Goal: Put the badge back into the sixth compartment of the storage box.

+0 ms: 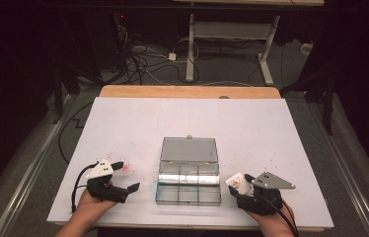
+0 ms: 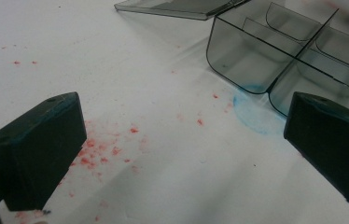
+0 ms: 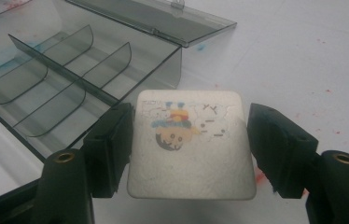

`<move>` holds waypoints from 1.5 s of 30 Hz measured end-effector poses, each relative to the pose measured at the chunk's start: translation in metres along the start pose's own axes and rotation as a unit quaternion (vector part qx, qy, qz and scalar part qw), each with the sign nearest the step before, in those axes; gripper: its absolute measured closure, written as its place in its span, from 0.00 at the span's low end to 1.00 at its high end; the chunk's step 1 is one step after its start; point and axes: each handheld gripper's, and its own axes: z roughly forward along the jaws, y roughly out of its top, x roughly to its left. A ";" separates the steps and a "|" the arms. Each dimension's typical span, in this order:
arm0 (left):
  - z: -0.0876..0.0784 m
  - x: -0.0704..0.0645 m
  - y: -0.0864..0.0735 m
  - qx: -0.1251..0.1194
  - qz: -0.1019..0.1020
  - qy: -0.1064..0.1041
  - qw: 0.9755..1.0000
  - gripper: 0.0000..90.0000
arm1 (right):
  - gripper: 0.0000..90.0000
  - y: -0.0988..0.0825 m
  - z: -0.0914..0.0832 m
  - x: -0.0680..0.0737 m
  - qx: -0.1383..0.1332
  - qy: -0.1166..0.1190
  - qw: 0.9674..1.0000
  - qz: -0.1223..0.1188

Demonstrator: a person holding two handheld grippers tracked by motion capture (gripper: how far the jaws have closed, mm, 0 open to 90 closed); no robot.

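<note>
The right gripper (image 3: 189,140) holds a small white square tile with rounded corners (image 3: 190,144), a cartoon figure printed on its face; the jaws stand partway open and press on the tile's two opposite side edges, so the printed face lies up toward the gripper's camera. Ahead and to the left of those jaws sits the open smoky-clear compartment box (image 3: 70,88), its dividers bare and its lid (image 3: 163,21) folded flat beyond it. The tile looks light, stiff and matte, perhaps foam or a pressed tablet, so I judge it will neither bend nor slip easily, though its edges may crumble under a hard squeeze; the flat side edges are the right place to grip, with gentle pressure. The left gripper (image 2: 182,144) hovers with its jaws wide apart and nothing between them; just beyond its right jaw stands the near corner of the box (image 2: 247,60), with a faint blue smear (image 2: 254,116) under it and red specks (image 2: 98,154) below the left jaw
</note>
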 end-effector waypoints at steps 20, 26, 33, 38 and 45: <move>0.000 0.000 0.000 0.000 0.002 -0.002 1.000 0.00 | 0.37 0.018 0.008 0.022 -0.006 0.029 0.999 -0.022; 0.000 0.000 0.000 0.000 0.002 -0.004 1.000 0.00 | 0.37 0.023 0.015 0.030 -0.005 0.040 0.999 -0.029; 0.000 0.000 0.000 0.001 0.001 -0.006 1.000 0.00 | 0.37 0.029 0.021 0.037 -0.005 0.048 0.998 -0.038; 0.000 0.000 0.000 0.000 0.001 -0.006 1.000 0.00 | 0.37 0.031 0.026 0.042 -0.005 0.056 0.998 -0.040; 0.000 0.000 0.000 0.000 0.001 -0.005 1.000 0.00 | 0.37 0.036 0.032 0.051 -0.004 0.064 0.997 -0.050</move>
